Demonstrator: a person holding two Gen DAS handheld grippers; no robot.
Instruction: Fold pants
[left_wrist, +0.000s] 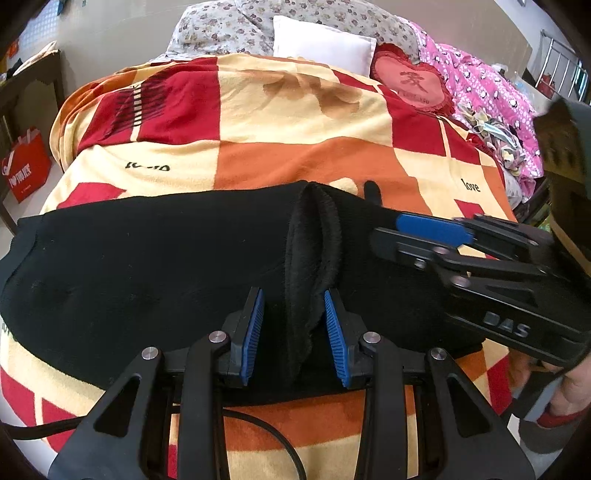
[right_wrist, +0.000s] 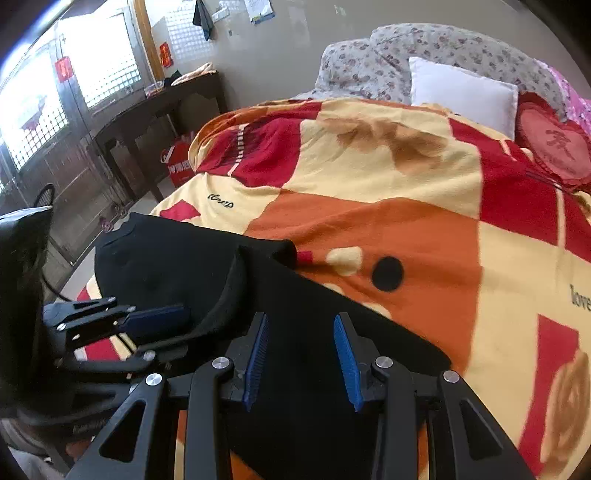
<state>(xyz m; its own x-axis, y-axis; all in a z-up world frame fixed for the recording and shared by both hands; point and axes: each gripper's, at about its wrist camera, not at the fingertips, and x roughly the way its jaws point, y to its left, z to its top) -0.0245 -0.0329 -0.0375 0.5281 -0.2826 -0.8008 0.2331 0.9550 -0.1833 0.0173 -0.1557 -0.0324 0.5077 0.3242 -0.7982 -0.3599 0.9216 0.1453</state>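
2 grippers, left (left_wrist: 294, 325) and right (right_wrist: 301, 354), hover low over black pants (left_wrist: 147, 266), fingers spread wide.

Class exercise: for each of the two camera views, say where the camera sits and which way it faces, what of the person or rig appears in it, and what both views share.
Left wrist: sits on the left gripper, facing across the black pants toward the pillows; the right gripper enters from the right.
Right wrist: sits on the right gripper, facing over the pants toward the window side; the left gripper shows at left.
Shared: pants, checked blanket, white pillow, heart cushion.
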